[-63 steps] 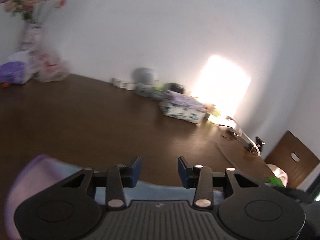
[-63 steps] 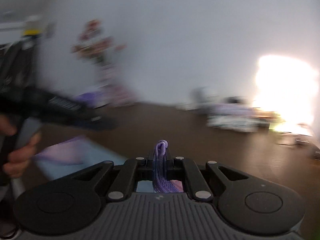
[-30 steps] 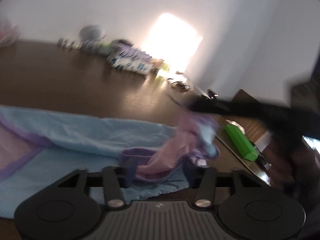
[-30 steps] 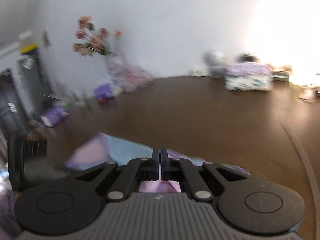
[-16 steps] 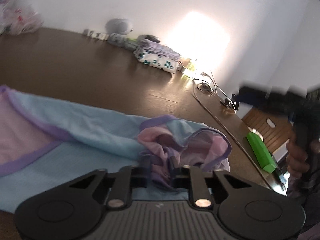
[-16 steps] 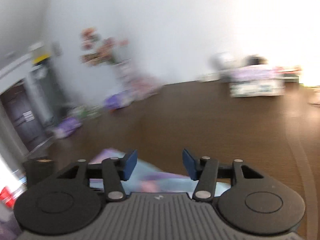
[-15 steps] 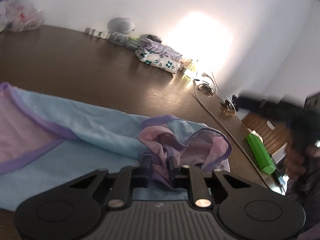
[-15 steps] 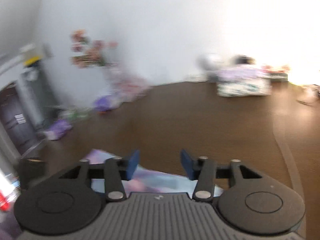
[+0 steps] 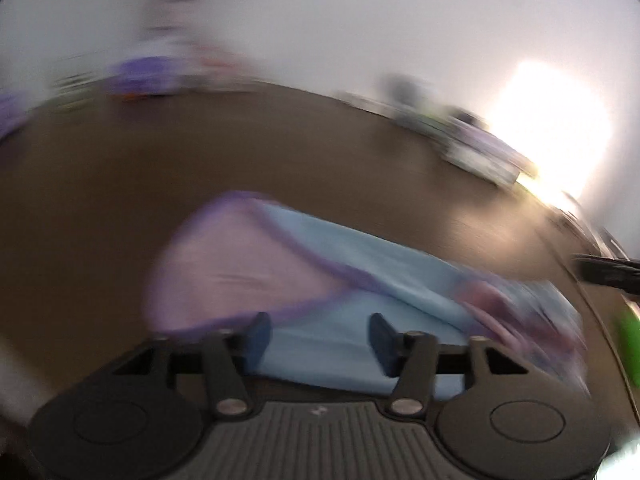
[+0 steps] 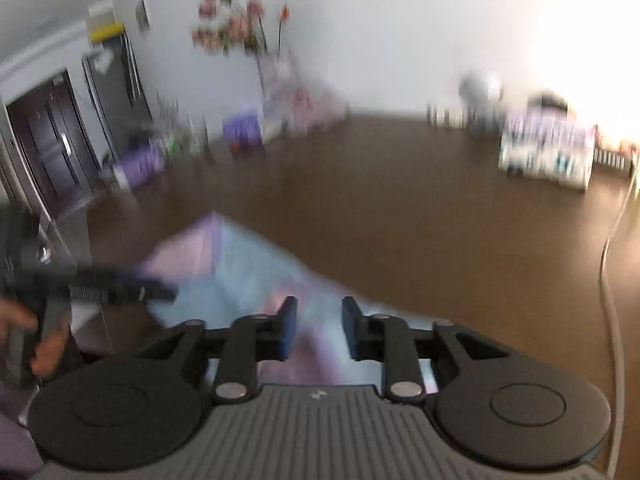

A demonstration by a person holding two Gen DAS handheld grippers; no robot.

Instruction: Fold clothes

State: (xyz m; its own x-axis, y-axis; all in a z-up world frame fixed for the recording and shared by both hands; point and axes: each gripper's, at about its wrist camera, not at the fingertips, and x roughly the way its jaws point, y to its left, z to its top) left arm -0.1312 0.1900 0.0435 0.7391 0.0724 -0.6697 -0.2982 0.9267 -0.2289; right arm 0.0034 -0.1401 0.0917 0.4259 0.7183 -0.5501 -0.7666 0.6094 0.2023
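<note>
Left wrist view shows our left tool point(image 9: 318, 334) with its blue-tipped fingers spread wide and nothing between them, hovering over the near edge of the garment point(image 9: 360, 276). That garment, a light blue piece with a pink panel and purple trim, lies spread on the dark brown worktop point(image 9: 280, 140). Its pink panel sits to the left of our fingers, the blue part runs off to the right, and a bunched pink and purple fold lies at its right end. At the far right edge we see the dark tip of our right tool point(image 9: 608, 270), and below it a blurred green object point(image 9: 628, 340) that we cannot identify.

From the right wrist view, our right tool point(image 10: 316, 328) has its fingers parted at a moderate gap, empty, above the garment point(image 10: 240, 268), with pink and blue cloth showing between and under them. At the left of this view our left hand point(image 10: 36, 344) grips the handle of the left tool point(image 10: 116, 290), whose tip reaches over the cloth's left part.

At the back of the worktop point(image 10: 400, 200) stand a patterned box point(image 10: 546, 152), a vase of pink flowers point(image 10: 240, 28) and some purple packages point(image 10: 244, 128), all well apart from the garment. A pale cable point(image 10: 608, 272) runs along the right side. Both views are motion-blurred, so finer detail is lost.
</note>
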